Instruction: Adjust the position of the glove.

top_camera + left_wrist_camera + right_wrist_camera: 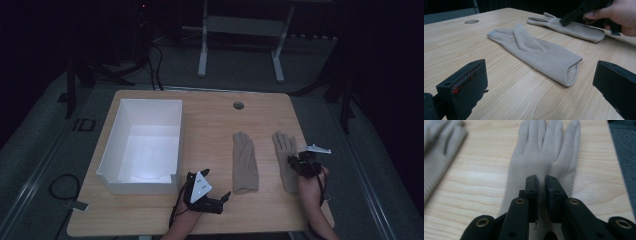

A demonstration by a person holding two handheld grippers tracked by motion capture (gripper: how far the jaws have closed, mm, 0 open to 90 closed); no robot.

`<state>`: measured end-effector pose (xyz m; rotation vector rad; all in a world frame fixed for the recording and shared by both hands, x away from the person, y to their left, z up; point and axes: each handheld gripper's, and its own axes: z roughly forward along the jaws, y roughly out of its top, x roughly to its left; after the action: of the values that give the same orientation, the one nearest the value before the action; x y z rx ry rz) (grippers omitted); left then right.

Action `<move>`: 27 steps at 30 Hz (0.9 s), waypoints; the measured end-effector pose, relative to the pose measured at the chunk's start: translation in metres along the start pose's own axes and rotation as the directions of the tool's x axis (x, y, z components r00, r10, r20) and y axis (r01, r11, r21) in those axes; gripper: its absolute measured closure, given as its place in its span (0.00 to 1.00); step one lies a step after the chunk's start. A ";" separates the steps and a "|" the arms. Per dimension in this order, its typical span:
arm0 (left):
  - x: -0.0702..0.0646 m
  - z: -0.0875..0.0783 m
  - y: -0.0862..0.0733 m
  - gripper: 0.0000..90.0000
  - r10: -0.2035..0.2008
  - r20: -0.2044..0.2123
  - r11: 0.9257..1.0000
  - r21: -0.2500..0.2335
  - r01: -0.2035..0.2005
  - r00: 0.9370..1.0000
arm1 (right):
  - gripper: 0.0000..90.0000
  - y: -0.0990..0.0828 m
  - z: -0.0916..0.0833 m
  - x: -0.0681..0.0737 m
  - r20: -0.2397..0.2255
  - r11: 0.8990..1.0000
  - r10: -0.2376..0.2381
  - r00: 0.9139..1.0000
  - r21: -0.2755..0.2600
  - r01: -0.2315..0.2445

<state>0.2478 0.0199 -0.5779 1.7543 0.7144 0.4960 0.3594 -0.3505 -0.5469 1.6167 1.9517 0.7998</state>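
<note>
**Right jaws nearly closed over the outer glove**

The right gripper (541, 185) has its jaws drawn to a narrow slit, poised over the palm of the right glove (541, 152); whether any fabric is pinched between them cannot be told. That glove lies flat on the tabletop (210, 115) near its right edge, fingers pointing away from the person. The left gripper (536, 82) rests low at the near edge with its jaws wide and nothing between them, facing the cuff of the left glove (536, 53), which lies beside its twin. A white bin (145, 145) stands empty at the left.

The risk, as I judge it: jaws this narrow may only press the cloth flat or slide off, catching one thin layer, so the glove could slip free when lifted.
</note>
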 end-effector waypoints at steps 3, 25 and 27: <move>0.000 0.000 0.000 0.00 0.004 0.001 1.000 0.001 -0.004 1.000 | 0.87 -0.002 0.002 0.001 0.001 1.000 -0.008 1.000 -0.006 0.008; -0.001 0.000 0.000 0.00 0.005 0.005 1.000 0.004 -0.005 1.000 | 0.65 0.017 -0.022 -0.027 -0.135 0.970 -0.240 0.961 -0.084 0.230; -0.001 0.000 0.000 0.00 0.004 0.004 1.000 0.005 -0.004 1.000 | 0.64 0.018 -0.024 -0.029 -0.145 0.964 -0.263 0.954 -0.083 0.253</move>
<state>0.2473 0.0190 -0.5778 1.7609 0.7096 0.4942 0.3615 -0.3800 -0.5172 1.2603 2.1667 0.8924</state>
